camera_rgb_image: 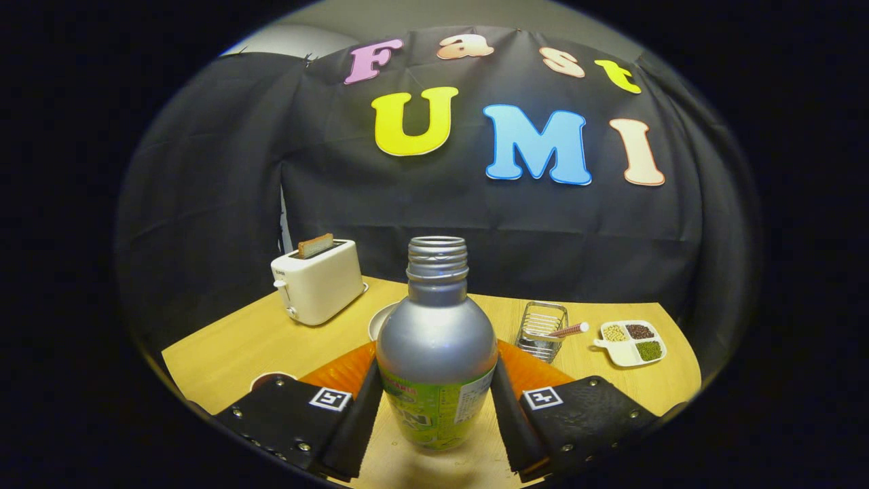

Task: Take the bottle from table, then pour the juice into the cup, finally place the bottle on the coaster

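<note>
A silver bottle [436, 333] with a green label and an open, uncapped neck stands upright between my fingers. My gripper [434, 407] is shut on it, one finger pressing each side of the labelled lower body. The bottle's base is just over the wooden table [224, 353], with a shadow under it; I cannot tell if it touches. Part of a white cup rim [378, 320] shows behind the bottle's left shoulder. A round dark disc with a pale rim [271, 377], which looks like the coaster, peeks out beyond the left finger.
A white toaster [319, 282] holding a slice of bread stands at the table's far left. A wire basket [541, 331] with a stick in it and a white divided dish [631, 341] of beans sit beyond the right finger. Black cloth backs the table.
</note>
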